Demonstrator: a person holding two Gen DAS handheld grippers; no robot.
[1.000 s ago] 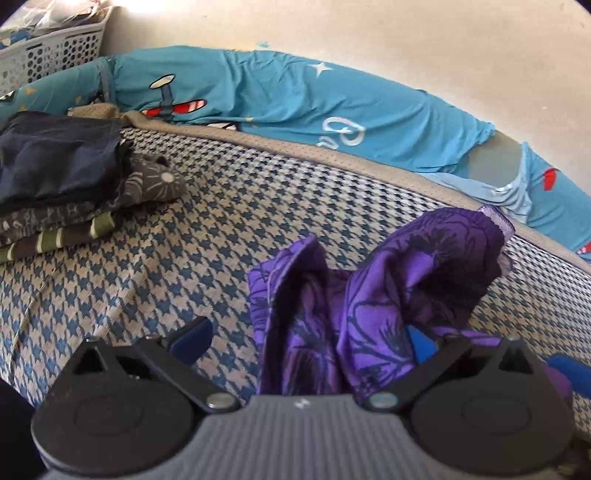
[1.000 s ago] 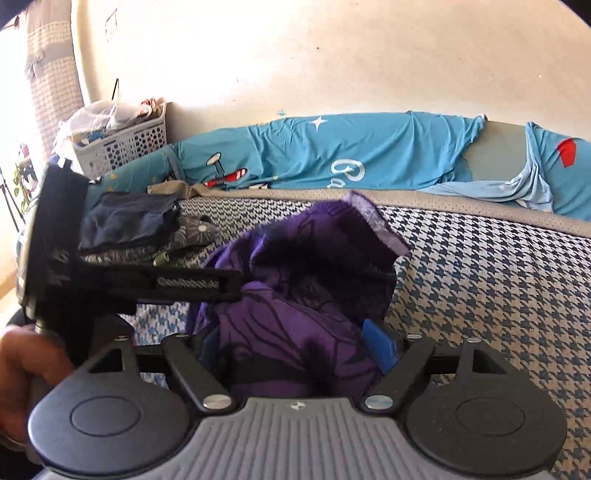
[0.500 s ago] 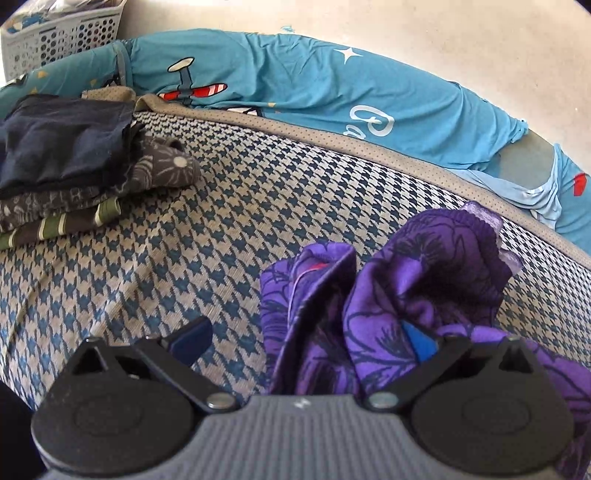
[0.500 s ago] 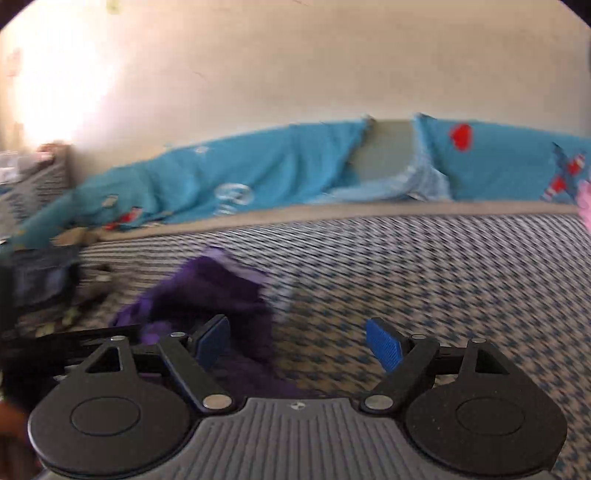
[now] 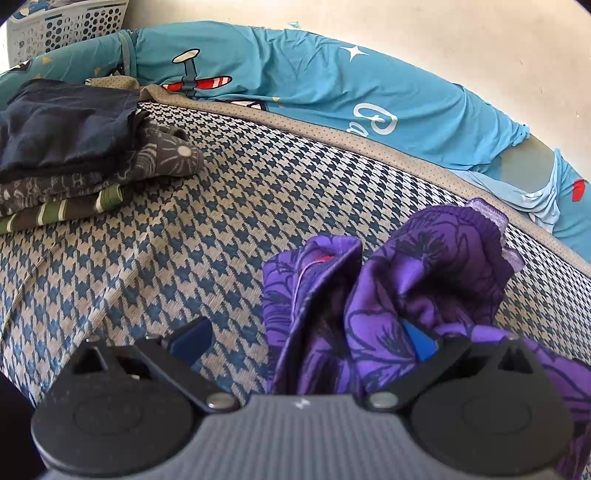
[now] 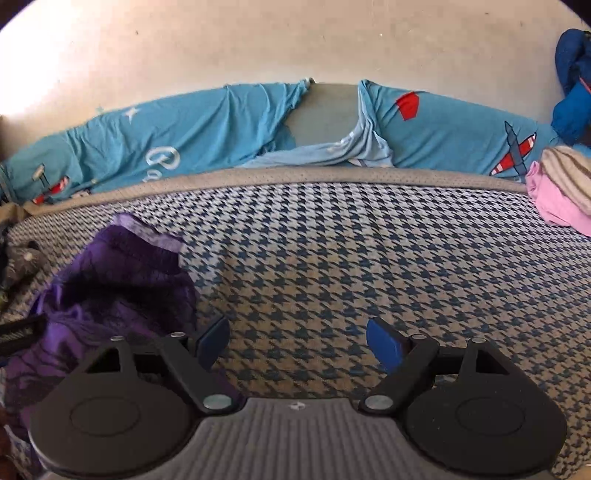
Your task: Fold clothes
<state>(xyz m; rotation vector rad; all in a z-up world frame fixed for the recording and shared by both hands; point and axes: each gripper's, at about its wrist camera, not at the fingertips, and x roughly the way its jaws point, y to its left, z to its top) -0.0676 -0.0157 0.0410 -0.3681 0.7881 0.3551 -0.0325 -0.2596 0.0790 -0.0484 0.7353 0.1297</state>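
Note:
A purple flower-print garment (image 5: 413,280) lies bunched on the houndstooth bed cover (image 5: 221,221). My left gripper (image 5: 306,339) stands wide open around it. The cloth fills the right half of the gap and drapes over the right fingertip (image 5: 421,341), while the left fingertip (image 5: 192,338) is bare over the cover. In the right wrist view the same garment (image 6: 118,288) sits at the lower left, beside the left finger. My right gripper (image 6: 299,341) is open over bare cover (image 6: 332,258) with nothing between its fingers.
A stack of folded dark clothes (image 5: 66,147) sits at the far left of the bed, with a white laundry basket (image 5: 66,29) behind it. A blue aeroplane-print sheet (image 6: 221,122) runs along the wall. Pink and striped clothes (image 6: 557,192) lie at the right edge.
My right gripper has swung right, off the purple garment that sat between its jaws a second ago; now only bed cover shows there. The left gripper has barely moved.

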